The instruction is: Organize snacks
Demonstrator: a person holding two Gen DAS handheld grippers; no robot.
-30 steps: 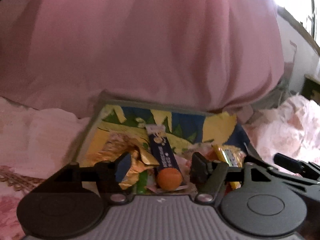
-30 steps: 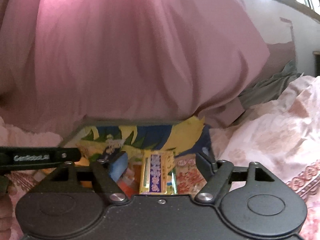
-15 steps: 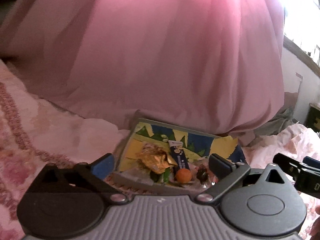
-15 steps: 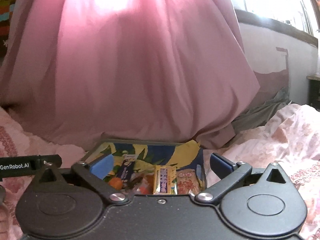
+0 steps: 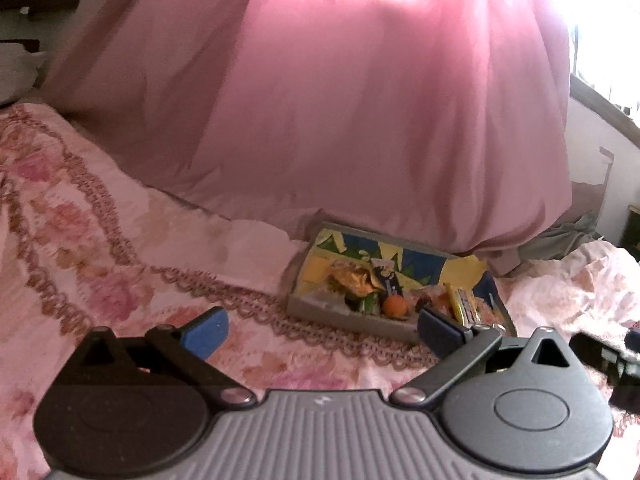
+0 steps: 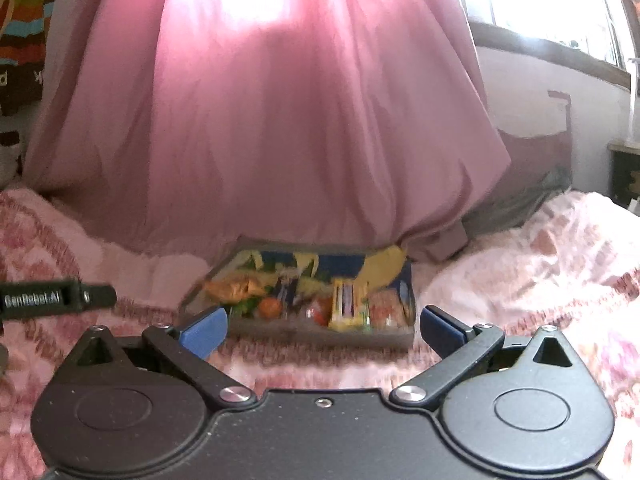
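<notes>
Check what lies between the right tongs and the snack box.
Only bare floral bedspread separates the open, empty right tongs from the snack box. The right wrist view shows it; no loose snack lies on that stretch.

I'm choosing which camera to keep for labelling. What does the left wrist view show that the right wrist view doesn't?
Only the left wrist view: the tray's near-left corner and more bedspread left of it.
Only the right wrist view: the yellow bar and pink packet unobstructed.
Both: the tray of snacks, the orange ball, the pink curtain, and each view's own gripper, left and right, open and empty.
</notes>
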